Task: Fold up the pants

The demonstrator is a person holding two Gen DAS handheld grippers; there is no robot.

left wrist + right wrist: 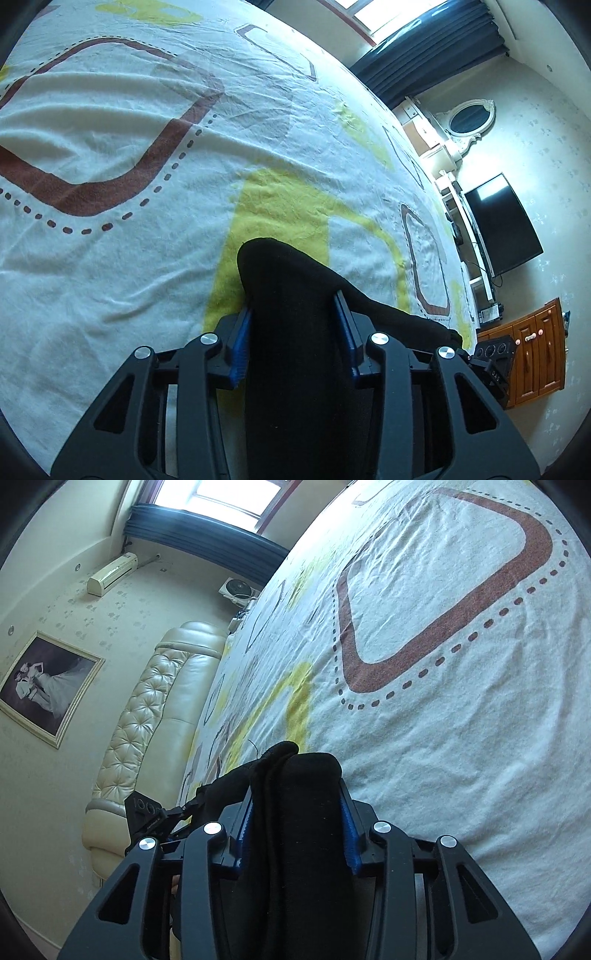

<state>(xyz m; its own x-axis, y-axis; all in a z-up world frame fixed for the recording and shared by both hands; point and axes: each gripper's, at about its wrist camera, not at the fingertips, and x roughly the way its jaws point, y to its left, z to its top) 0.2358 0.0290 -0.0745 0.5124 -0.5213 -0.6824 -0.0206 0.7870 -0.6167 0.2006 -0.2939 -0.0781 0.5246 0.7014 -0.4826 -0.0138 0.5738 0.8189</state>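
Black pants (pixel 291 295) fill the close foreground in both wrist views, bunched into a thick roll and pinched between blue pads. Underneath, the bed (pixel 147 147) takes up most of everything, covered in a white sheet with brown loops and yellow patches, pretty wrinkled. Over on the left claw's (pixel 293 332) side, the pants trail off to the right toward the other tool, which I think is the black thing peeking in at the edge, hard to say for sure. That claw is clamped on the fabric, both pads pressing in. Same deal with the right claw (pixel 295 823): closed on a folded wad of pants (pixel 295 794), layered edges showing on its left.
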